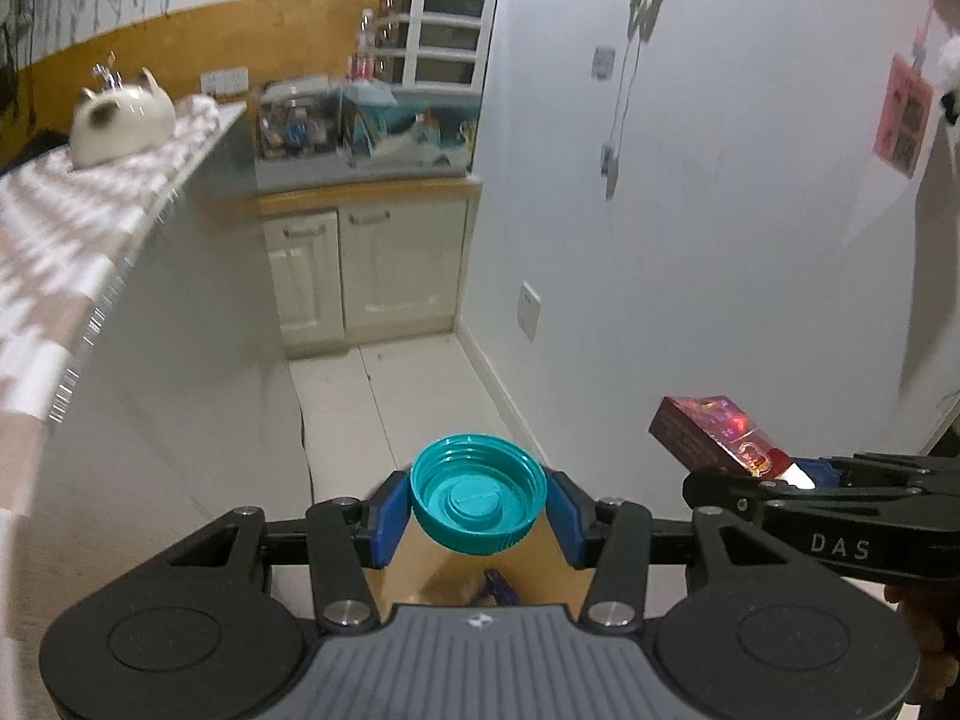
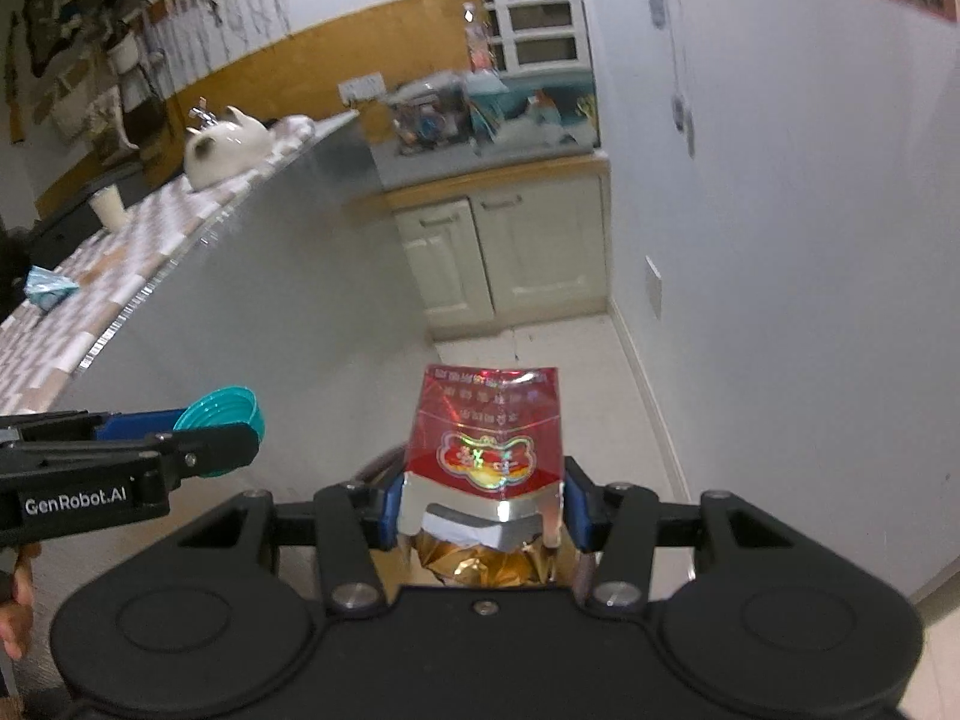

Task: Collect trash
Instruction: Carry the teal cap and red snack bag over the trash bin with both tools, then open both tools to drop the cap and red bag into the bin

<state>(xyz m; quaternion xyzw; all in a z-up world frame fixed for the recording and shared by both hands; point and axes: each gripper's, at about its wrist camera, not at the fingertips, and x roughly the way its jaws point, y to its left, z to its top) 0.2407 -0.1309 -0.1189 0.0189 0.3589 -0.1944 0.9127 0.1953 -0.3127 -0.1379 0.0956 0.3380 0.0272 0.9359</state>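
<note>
My left gripper (image 1: 479, 509) is shut on a teal plastic lid (image 1: 479, 495), its hollow side facing the camera, held in the air beside the counter. My right gripper (image 2: 483, 507) is shut on a red cigarette pack (image 2: 485, 438) with an open top and gold foil showing. The two grippers are side by side: the pack (image 1: 714, 435) shows at the right of the left wrist view, and the lid (image 2: 225, 414) shows at the left of the right wrist view. A crumpled light-blue wrapper (image 2: 48, 288) lies on the counter at the far left.
A long counter with a checkered cloth (image 2: 150, 240) runs along the left, carrying a white cat-shaped pot (image 2: 225, 147) and a white cup (image 2: 109, 208). A cream cabinet (image 2: 504, 252) stands at the far end under a fish tank (image 2: 528, 114). A white wall (image 2: 780, 240) is on the right.
</note>
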